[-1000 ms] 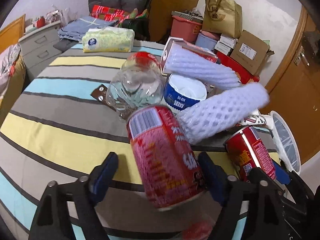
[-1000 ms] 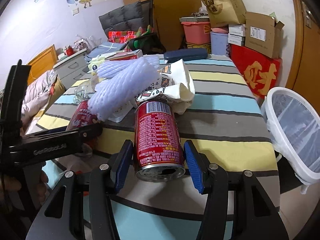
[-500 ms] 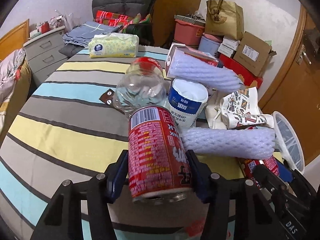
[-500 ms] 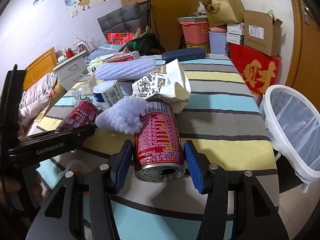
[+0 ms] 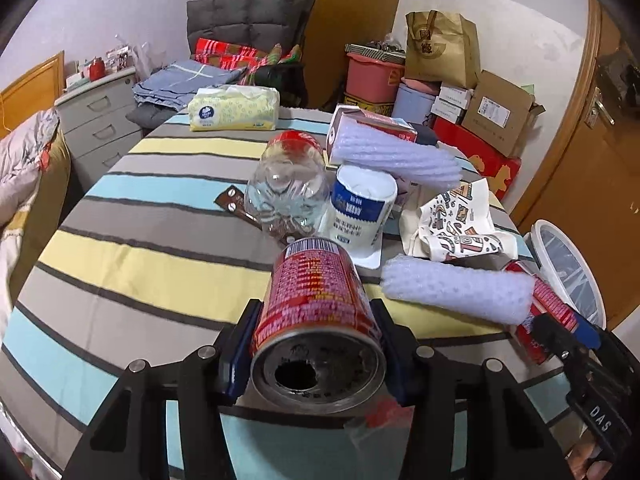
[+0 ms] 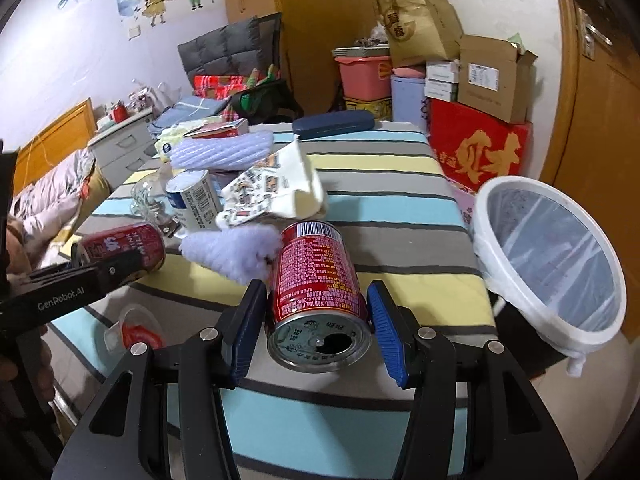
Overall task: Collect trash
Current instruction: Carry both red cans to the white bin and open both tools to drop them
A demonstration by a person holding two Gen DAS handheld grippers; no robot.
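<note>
Left wrist view: round table w/ striped cloth [image 5: 132, 208] in grey, yellow, light blue; cluttered room behind w/ grey drawer unit [image 5: 100, 120], stacked cardboard boxes [image 5: 500, 112], wooden door at right. Left gripper [image 5: 316, 344] has just been closing and its blue pads now press both sides of a red printed drink can [image 5: 316, 300]; can's long axis runs along the fingers, opened top end toward the camera, base pointing away to mid-table. Just beyond it: crushed clear plastic bottle [image 5: 288, 196], white-and-blue paper cup [image 5: 360, 208], white foam net sleeve [image 5: 456, 292] lying crosswise. White-rimmed bin w/ clear liner [image 5: 568, 264] sits off the table's right edge. Right wrist view: same striped cloth, wall w/ cartoon stickers at rear, bin close on the right [image 6: 548, 264] beside the table edge. Right gripper [image 6: 316, 320] holds a second red printed can [image 6: 316, 276] betw. its blue pads, jaws moderately wide; long axis again along the fingers, pull-tab opening facing the camera, base tilted away. Left gripper & its can show at left [image 6: 120, 248], that can lying roughly level, axis across the frame.
</note>
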